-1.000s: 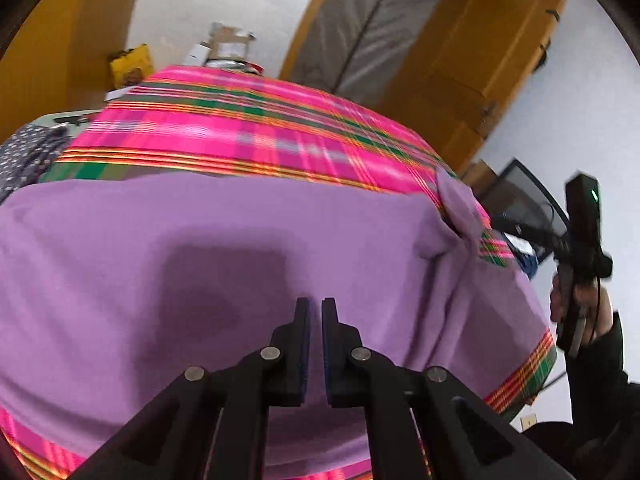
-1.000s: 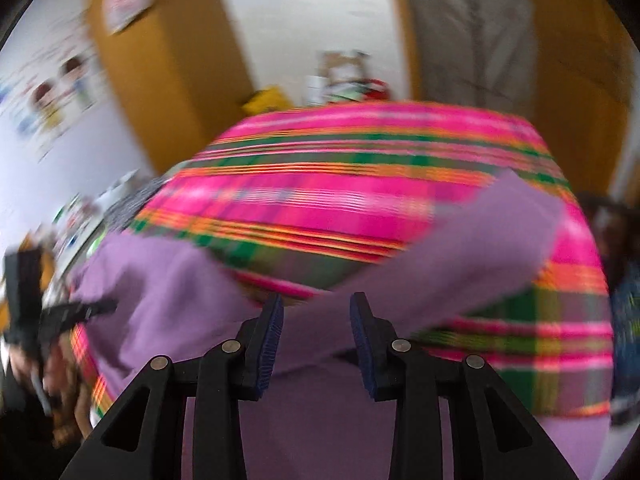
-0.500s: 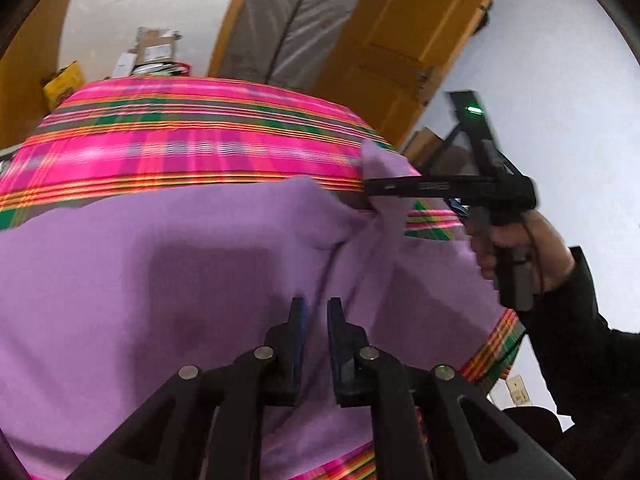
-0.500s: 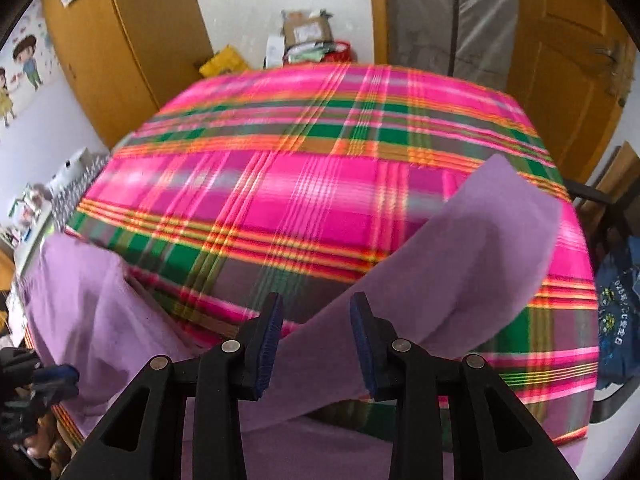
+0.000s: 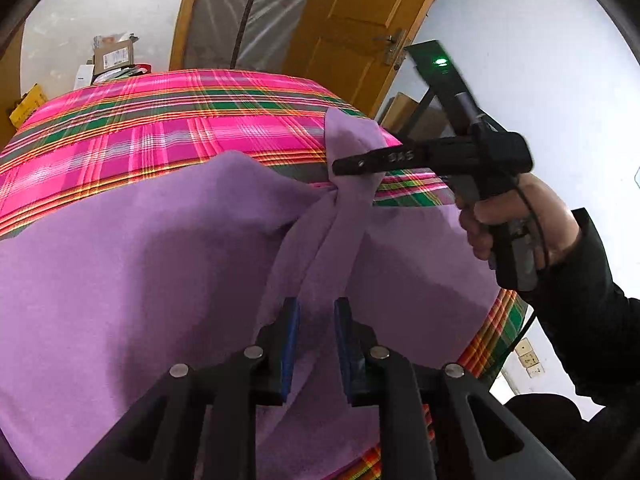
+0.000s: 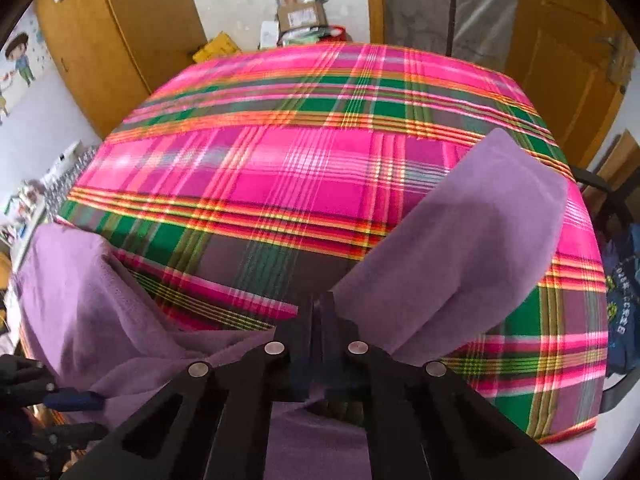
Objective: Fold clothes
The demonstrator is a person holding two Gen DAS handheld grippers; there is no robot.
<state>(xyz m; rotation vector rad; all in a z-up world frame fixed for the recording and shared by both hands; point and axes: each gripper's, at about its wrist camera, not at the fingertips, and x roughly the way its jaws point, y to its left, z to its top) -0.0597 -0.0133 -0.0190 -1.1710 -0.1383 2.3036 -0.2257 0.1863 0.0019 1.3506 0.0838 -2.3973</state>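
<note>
A purple garment lies spread over the near half of a table covered in pink-and-green plaid cloth. In the left wrist view my left gripper stands open low over the garment, with a raised ridge of purple fabric running between its blue pads. That ridge leads up to my right gripper, which is shut on a bunched bit of the garment beside the sleeve. In the right wrist view the right gripper has its fingers pressed together on purple fabric, and the sleeve angles away to the upper right.
A person's hand in a dark sleeve holds the right gripper. Cardboard boxes sit behind the table, a yellow wardrobe at the left, wooden doors at the right. A dark chair and blue bag stand by the right edge.
The right gripper has gone from open to shut on the garment near the sleeve and pulled fabric into a ridge. The left gripper has opened wider.
</note>
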